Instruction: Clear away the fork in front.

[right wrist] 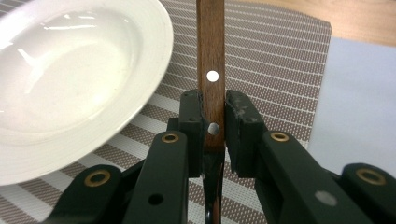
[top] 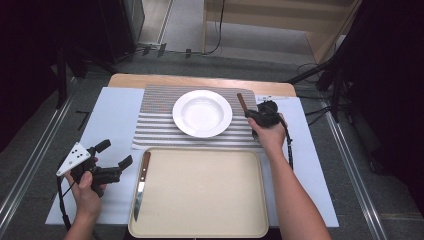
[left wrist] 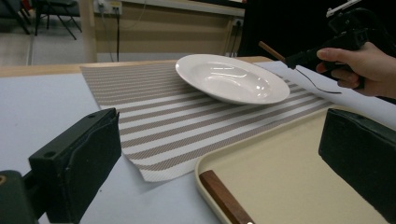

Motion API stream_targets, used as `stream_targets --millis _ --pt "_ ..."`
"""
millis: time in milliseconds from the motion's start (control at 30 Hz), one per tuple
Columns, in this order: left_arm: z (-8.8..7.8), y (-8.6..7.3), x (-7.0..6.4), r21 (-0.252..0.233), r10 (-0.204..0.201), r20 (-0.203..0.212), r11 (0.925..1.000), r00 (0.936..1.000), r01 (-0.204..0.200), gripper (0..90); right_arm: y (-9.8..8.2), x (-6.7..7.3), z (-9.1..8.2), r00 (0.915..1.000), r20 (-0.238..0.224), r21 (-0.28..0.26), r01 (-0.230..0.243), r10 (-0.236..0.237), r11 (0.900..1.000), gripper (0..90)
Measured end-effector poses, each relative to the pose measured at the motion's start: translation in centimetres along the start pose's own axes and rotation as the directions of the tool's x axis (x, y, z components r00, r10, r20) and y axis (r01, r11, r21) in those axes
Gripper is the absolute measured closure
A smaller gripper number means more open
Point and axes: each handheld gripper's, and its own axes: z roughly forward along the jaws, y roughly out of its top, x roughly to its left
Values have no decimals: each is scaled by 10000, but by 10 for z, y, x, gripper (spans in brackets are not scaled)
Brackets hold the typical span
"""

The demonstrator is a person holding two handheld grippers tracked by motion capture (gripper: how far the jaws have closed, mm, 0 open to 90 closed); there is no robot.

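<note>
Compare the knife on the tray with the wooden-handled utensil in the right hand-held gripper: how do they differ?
The knife lies flat on the tray, along its left edge, untouched; the utensil is clamped in the right hand-held gripper above the striped mat, right of the plate. The knife's blade shows; the utensil's working end stays hidden. Both have brown wooden handles.

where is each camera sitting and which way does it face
high view: above the person's side, looking forward and down on tray, knife, plate; both forearms show.
left gripper view: low, across placemat to the plate; open jaws.
right gripper view: along jaws shut on wooden-handled utensil.
Shared: plate, placemat.
</note>
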Motion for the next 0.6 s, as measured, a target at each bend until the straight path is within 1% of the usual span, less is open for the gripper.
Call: stream_targets --millis 67,167,233,267,300,367,467,567,600 --pt "2 3 -4 22 50 169 10000 9998 -50 0 -1 1 -6 9998 -167 -286 48 -53 9996 766" --pt "6 7 -9 -14 28 358 10000 9994 -27 0 -3 4 -13 9996 -249 -669 130 -147 9977 766" --pt "10 11 -12 31 103 418 9999 9991 -104 0 -5 7 -18 9995 -260 -881 163 -187 9960 765" --pt "12 13 -14 76 122 456 9999 9989 -126 0 -7 8 -20 9994 -213 -1044 258 -282 9942 765" --pt "14 14 -15 56 109 484 9999 9988 -111 0 -10 8 -23 9993 -254 -1242 233 -267 9920 765" --pt "19 17 -18 139 159 634 9998 9979 -168 0 -13 9 -27 9991 -316 -1402 223 -270 9899 765" --pt "27 20 -24 229 133 804 9996 9967 -152 0 -18 10 -34 9985 -417 -1705 293 -369 9849 765" --pt "34 23 -30 193 -25 870 9998 9962 9 0 -22 12 -42 9982 -459 -2078 280 -384 9778 765" --pt "35 23 -32 103 -24 876 9999 9962 15 0 -23 12 -44 9980 -497 -2224 282 -403 9745 765"
